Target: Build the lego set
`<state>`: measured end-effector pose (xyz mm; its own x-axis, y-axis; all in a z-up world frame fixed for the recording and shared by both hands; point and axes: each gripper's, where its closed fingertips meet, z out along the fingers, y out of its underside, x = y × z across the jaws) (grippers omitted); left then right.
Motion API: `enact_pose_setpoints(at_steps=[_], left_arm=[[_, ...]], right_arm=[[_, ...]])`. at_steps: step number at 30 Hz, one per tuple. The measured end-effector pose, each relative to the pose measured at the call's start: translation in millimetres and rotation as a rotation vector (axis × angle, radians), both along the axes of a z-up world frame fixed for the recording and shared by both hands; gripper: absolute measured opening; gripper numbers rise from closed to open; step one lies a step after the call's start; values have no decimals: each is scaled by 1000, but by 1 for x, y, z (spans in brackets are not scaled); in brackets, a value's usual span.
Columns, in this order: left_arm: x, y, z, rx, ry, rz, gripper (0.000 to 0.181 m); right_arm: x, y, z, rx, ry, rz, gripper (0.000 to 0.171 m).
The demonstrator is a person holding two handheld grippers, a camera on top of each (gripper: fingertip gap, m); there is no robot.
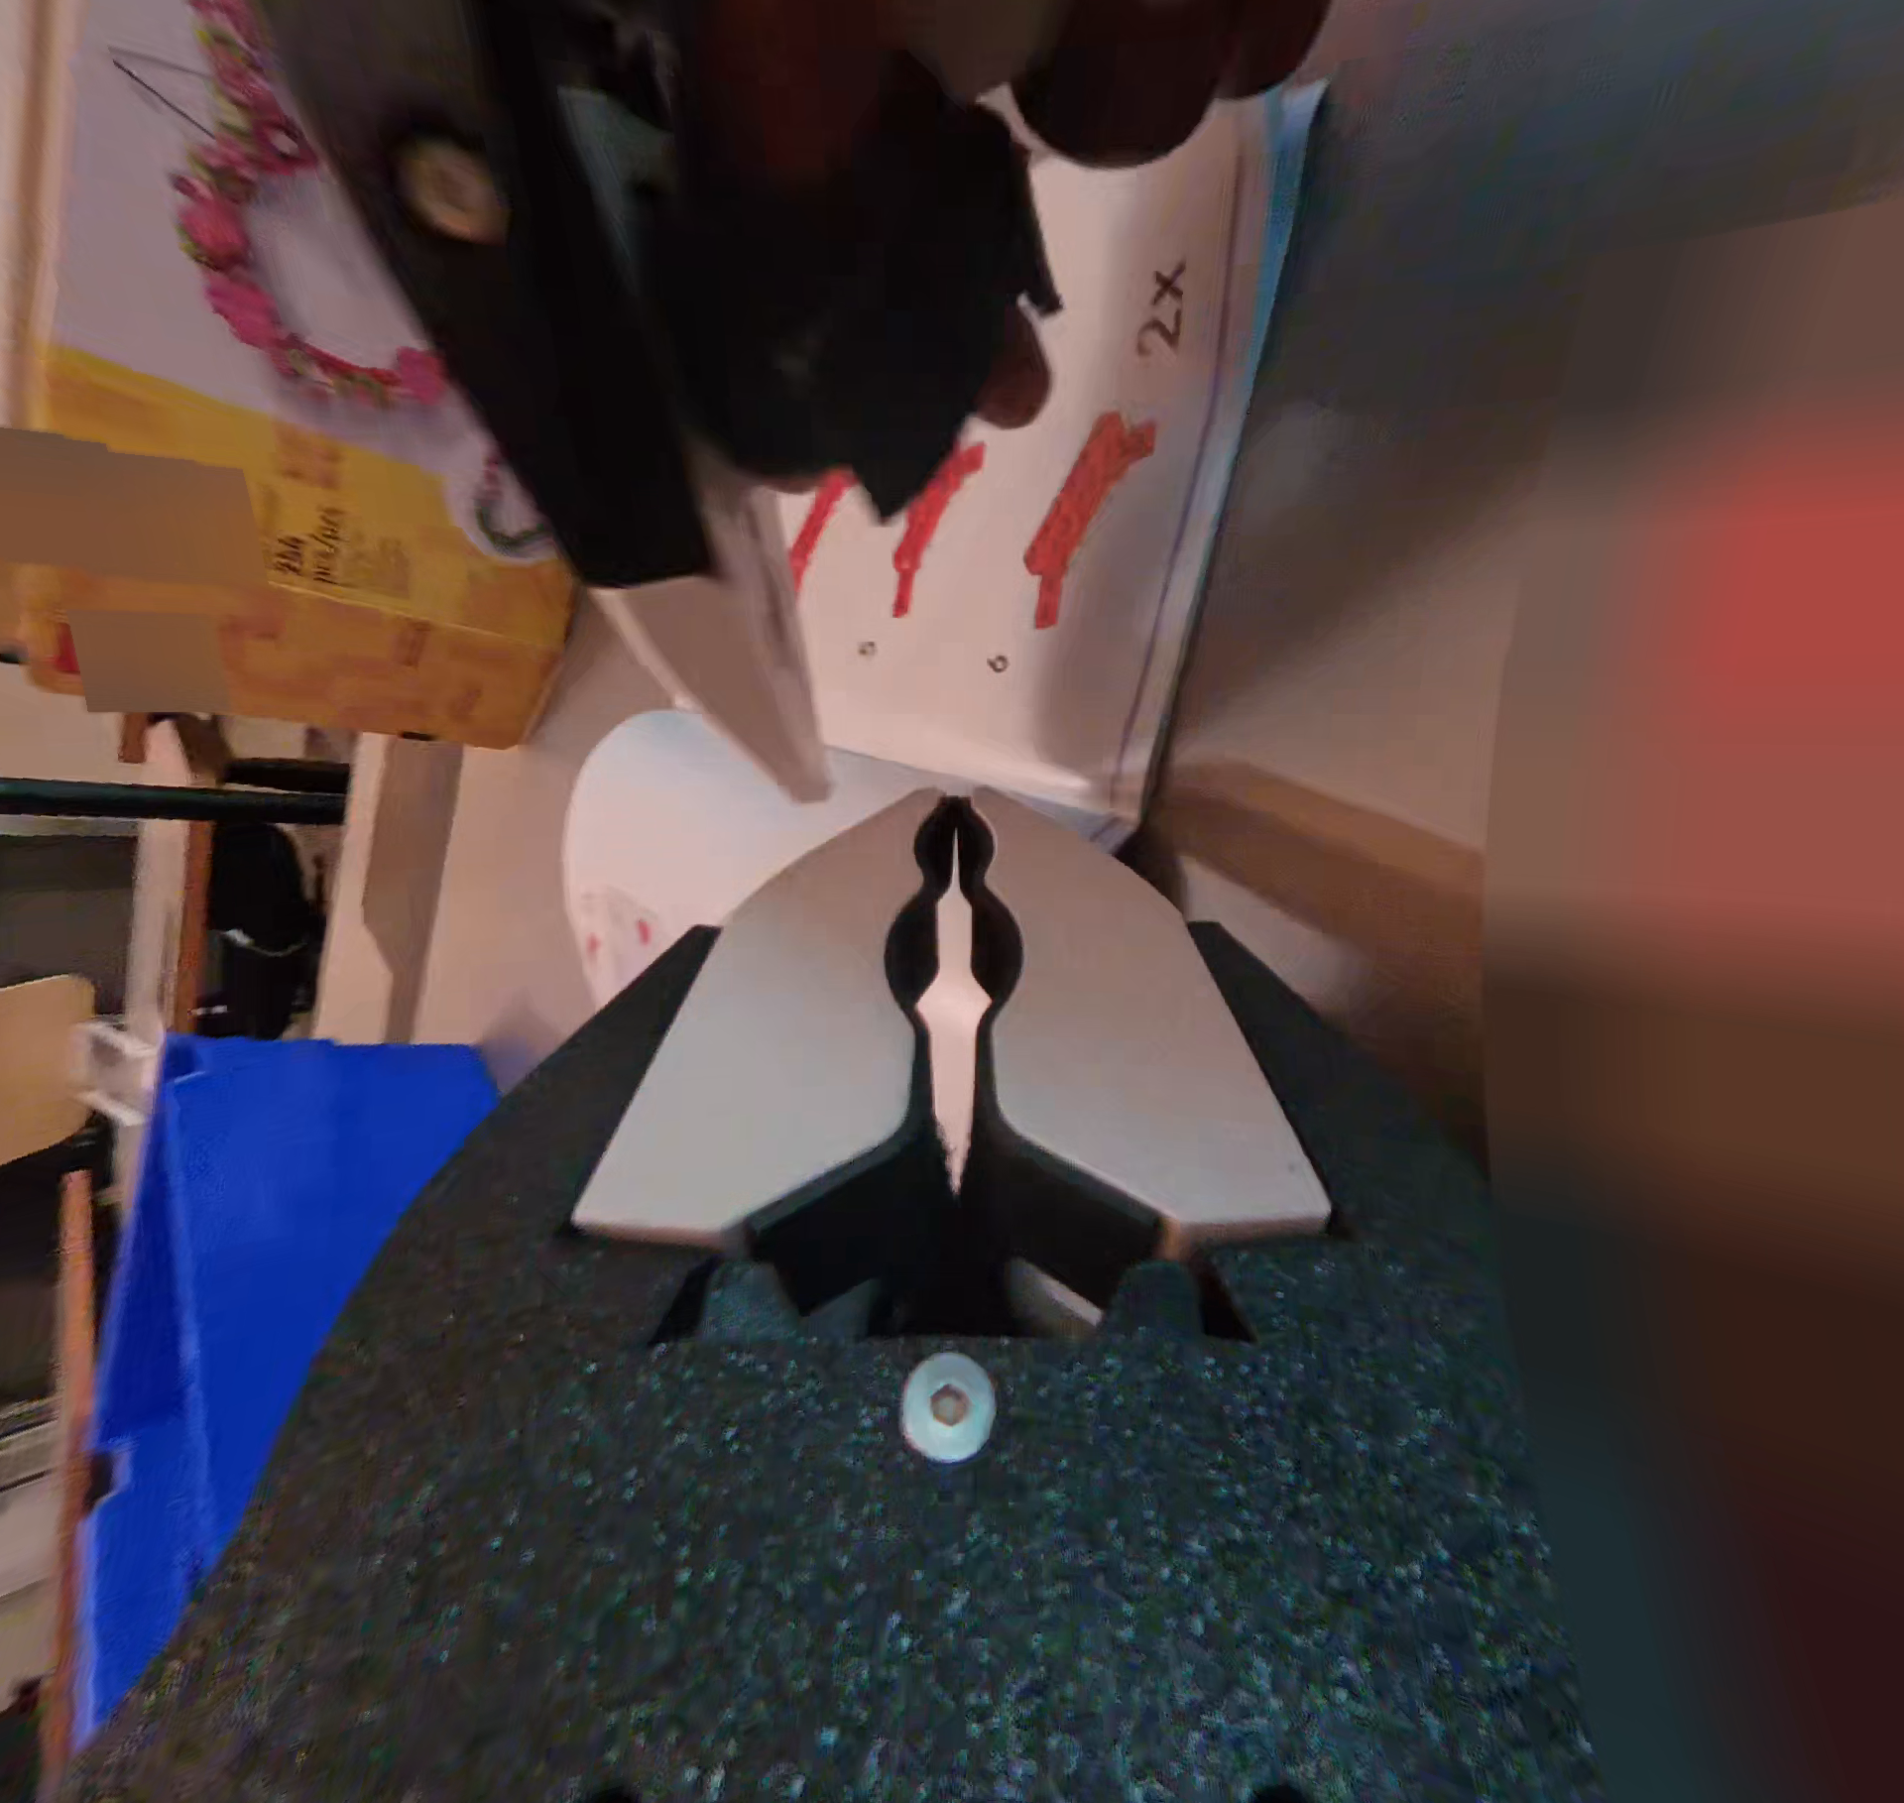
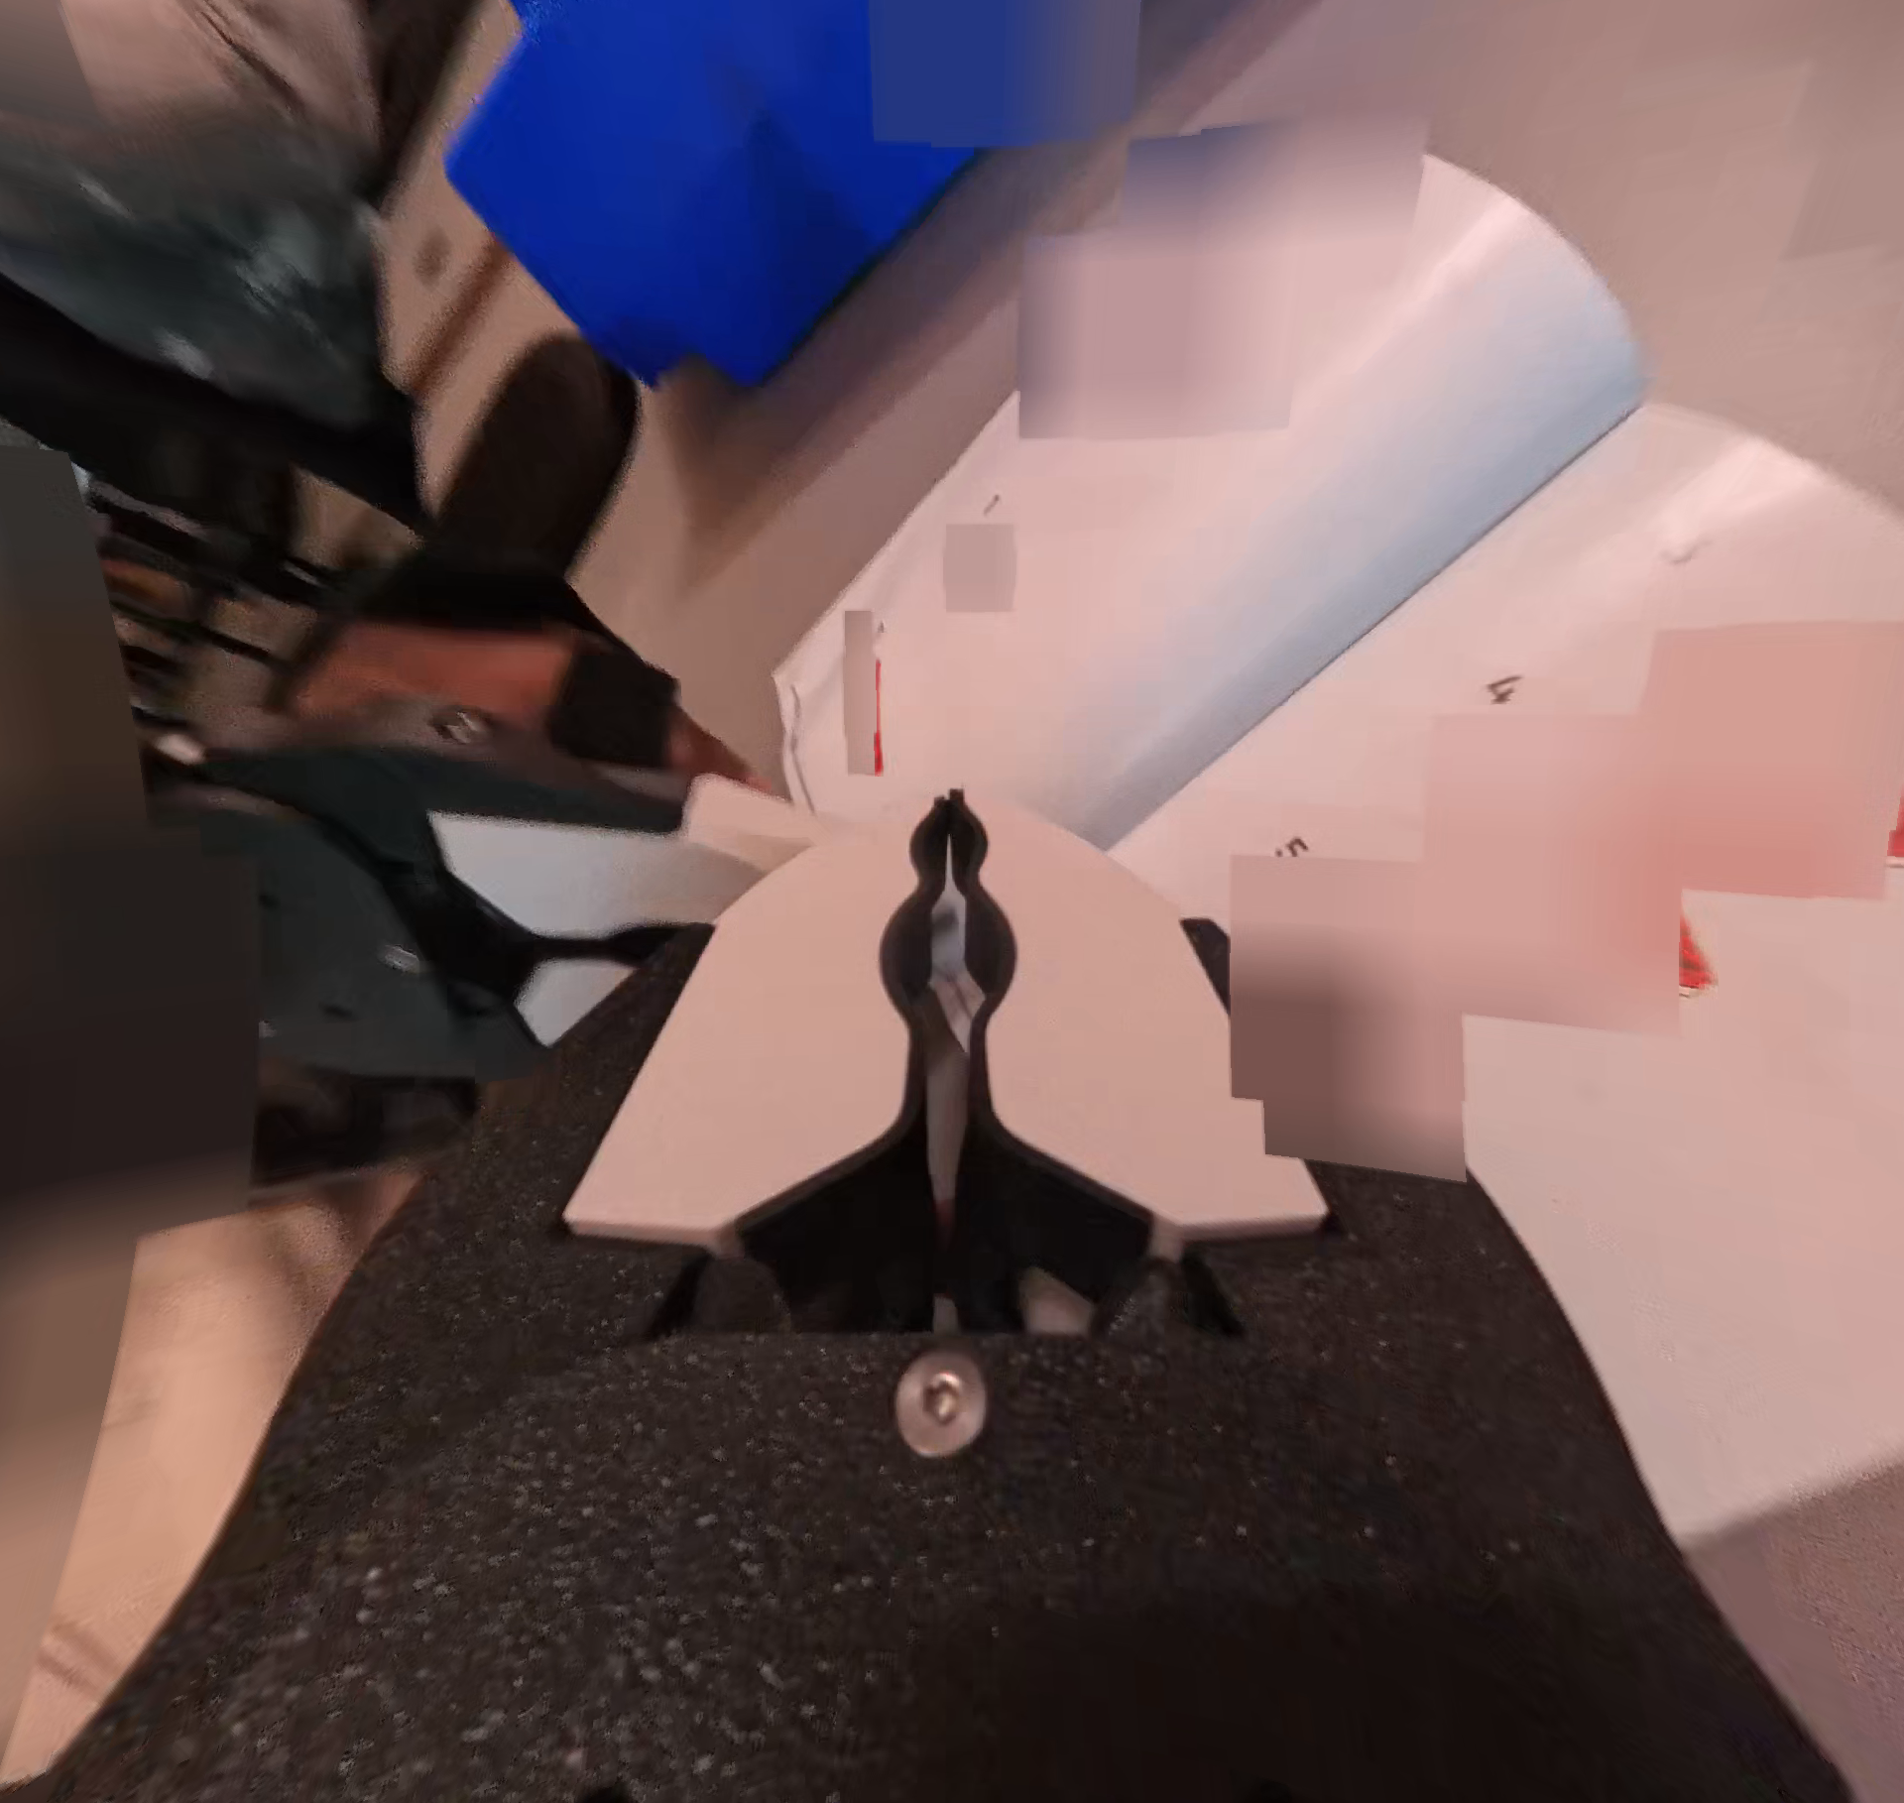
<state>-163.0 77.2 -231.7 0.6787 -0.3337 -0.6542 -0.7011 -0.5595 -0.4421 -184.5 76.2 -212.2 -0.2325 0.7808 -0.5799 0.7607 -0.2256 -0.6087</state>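
The open instruction booklet point(image 1: 1082, 363) lies ahead, its page printed with red brick shapes; in the right wrist view point(image 2: 1236, 620) its pages curve upward. My left gripper point(image 1: 953, 806) is shut, tips touching, at the booklet's near edge, and I see nothing between them. My right gripper point(image 2: 953, 800) is shut too, at the edge of a page, with white paper showing through the gap behind the tips. Each gripper shows in the other's view, held by a hand: the right one point(image 1: 804, 775) from above, the left one point(image 2: 721, 816) from the left. No loose bricks show.
A yellow box point(image 1: 309, 600) with a pink flower wreath pictured on it stands at the left. A blue bin point(image 1: 258, 1238) is at the lower left and also shows in the right wrist view point(image 2: 701, 156). A curled white page point(image 1: 639, 857) lies beside the left gripper. Only a small space, under 4 cm, lies between the two pairs of fingers.
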Motion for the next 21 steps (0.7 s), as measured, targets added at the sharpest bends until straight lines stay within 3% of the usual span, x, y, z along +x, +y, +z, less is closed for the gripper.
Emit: enact_pose_setpoints(at_steps=[4, 9, 13, 21], left_arm=[[13, 0, -19, -50, -190, -25, 0], [2, 2, -17, -37, -141, 4, 0], [-10, 5, -7, 20, -26, 14, 0], [-12, 2, -20, -43, -51, 19, 0]], right_arm=[[-7, 0, -9, -231, -94, -48, 0], [-4, -5, -35, -246, -212, -41, 0], [-5, -5, -35, -334, -211, -50, 0], [-10, -1, -35, -327, -223, -66, 0]])
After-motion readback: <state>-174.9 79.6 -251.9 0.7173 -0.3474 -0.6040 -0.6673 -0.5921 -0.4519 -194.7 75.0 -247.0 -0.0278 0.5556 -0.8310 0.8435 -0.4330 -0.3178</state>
